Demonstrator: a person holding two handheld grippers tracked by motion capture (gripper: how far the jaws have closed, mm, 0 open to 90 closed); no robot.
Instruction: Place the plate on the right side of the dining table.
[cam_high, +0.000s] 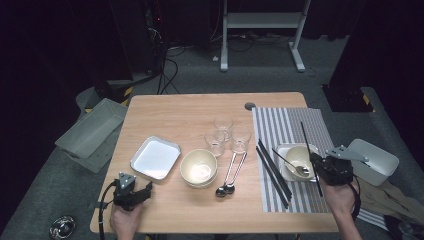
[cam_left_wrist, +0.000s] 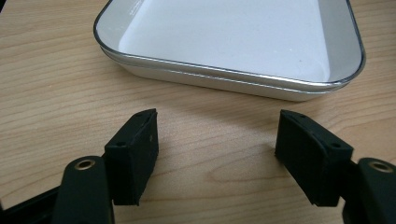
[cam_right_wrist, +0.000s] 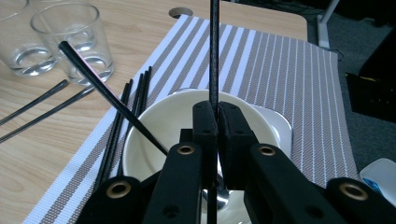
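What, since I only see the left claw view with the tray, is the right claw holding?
Observer: The right claw is shut on one black chopstick.
Operator: Where is it?
Observer: Over a bowl on the striped mat.
Operator: Anything in the bowl?
Observer: A spoon, its handle leaning out over the rim.
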